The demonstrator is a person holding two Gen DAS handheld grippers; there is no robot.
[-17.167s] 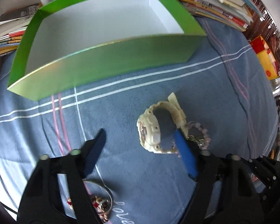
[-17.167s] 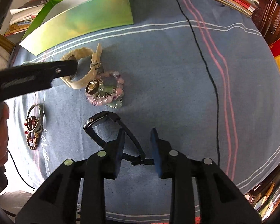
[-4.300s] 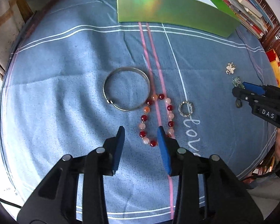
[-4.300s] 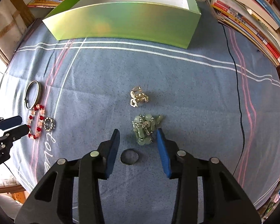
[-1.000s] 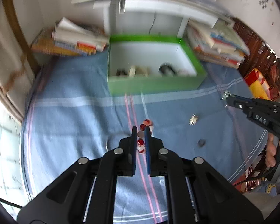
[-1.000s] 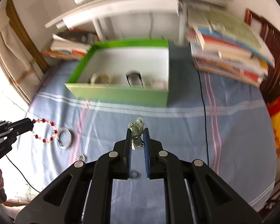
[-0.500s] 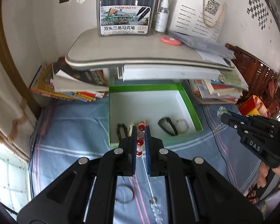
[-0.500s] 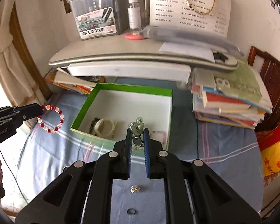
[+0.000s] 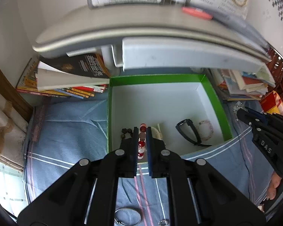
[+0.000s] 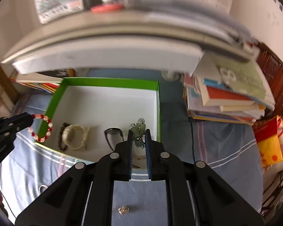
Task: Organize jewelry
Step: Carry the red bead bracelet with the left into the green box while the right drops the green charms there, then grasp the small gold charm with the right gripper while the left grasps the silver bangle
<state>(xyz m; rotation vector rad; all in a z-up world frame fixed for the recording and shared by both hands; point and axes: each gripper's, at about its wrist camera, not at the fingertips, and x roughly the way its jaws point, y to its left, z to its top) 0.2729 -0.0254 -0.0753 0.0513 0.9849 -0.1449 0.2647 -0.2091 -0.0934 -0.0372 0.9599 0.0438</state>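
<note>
The left hand-held gripper (image 9: pixel 142 138) pinches a red-and-white bead bracelet (image 10: pixel 41 128) and the right hand-held gripper (image 10: pixel 138 138) a green jade piece (image 10: pixel 138 130), the green box (image 9: pixel 160 78) just ahead of both.

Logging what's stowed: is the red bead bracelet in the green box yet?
Not yet. The bracelet hangs from the left gripper, over the box's edge.

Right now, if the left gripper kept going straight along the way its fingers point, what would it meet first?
Probably the white floor of the green box, beside the cream watch. The left gripper, shut on the red bead bracelet, looks above it; depth is unclear.
</note>
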